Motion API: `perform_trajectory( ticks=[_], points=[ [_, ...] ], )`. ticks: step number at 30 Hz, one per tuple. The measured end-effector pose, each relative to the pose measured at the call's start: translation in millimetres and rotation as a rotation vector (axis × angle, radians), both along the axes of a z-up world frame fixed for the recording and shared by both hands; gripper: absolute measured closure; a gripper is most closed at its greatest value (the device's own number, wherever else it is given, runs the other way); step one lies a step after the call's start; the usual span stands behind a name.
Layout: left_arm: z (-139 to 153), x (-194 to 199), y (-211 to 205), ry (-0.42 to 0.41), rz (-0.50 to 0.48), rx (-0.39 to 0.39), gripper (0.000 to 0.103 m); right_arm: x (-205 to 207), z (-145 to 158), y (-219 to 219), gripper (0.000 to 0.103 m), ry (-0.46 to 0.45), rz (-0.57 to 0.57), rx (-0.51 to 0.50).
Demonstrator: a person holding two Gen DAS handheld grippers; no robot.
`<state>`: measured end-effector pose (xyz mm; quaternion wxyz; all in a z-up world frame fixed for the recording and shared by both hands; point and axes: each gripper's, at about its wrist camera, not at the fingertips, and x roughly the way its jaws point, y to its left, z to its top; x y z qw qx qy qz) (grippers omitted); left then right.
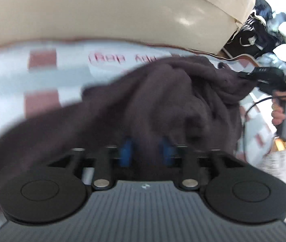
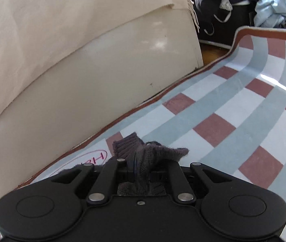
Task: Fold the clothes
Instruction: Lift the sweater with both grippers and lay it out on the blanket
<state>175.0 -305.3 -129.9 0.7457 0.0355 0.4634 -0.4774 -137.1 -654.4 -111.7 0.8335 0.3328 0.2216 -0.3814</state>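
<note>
Dark ribbed knit sweater, fuzzy and matt, on flat-woven checked rug; beside rug, smooth, faintly glossy cream sofa base.

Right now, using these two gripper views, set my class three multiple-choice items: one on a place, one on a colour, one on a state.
1. Where does the sweater hang?
A. over the checked rug
B. inside a drawer
C. on a shelf

2. What colour are the rug's small squares?
A. green
B. reddish brown
C. yellow

3. How is the right gripper?
A. wide open and empty
B. lying on the sofa
C. shut on the sweater

Answers:
1 A, the left wrist view shows the rug beneath the sweater.
2 B, reddish-brown squares sit among pale blue and white bands.
3 C, knit fabric is bunched between its fingers; the left gripper also has sweater cloth between its blue pads.
</note>
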Motion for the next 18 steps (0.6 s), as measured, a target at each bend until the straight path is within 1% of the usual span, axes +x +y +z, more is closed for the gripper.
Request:
perform_trajectory(
  ticks=[1,4,6,8,9,10,11,12,14,16,18],
  points=[
    [-2,3,3,0.047,-0.004,-0.021,0.051,-2,1,2,0.090,-0.007,-0.003,0.005],
    [-11,-1,-3,0.058,0.006,-0.016,0.048,-10,0,3,0.090,-0.012,-0.016,0.015],
    [-14,-8,-9,0.084,0.004,-0.023,0.045,-14,-2,2,0.090,-0.007,-0.025,0.027],
    [-14,-10,-17,0.098,-0.002,-0.022,0.037,-15,-4,-1,0.090,-0.005,-0.029,0.036],
    [-13,-10,-21,0.102,-0.003,-0.021,0.027,-14,-4,-1,0.090,-0.001,-0.026,0.034],
    [-13,-11,-23,0.086,0.011,-0.013,0.015,-13,-4,0,0.090,0.003,-0.021,0.033],
    [-13,-11,-25,0.071,0.024,-0.005,0.011,-12,-5,1,0.090,0.009,-0.012,0.031],
    [-12,-12,-28,0.055,0.038,0.003,0.010,-11,-5,2,0.089,0.016,0.002,0.027],
    [-11,-13,-32,0.024,0.066,0.020,0.017,-4,-6,7,0.088,0.045,0.049,0.003],
    [-10,-14,-37,-0.007,0.093,0.036,0.082,6,-5,15,0.088,0.096,0.081,-0.053],
    [-9,-16,-42,-0.039,0.121,0.052,0.085,9,4,28,0.089,0.134,0.064,-0.173]
  ],
)
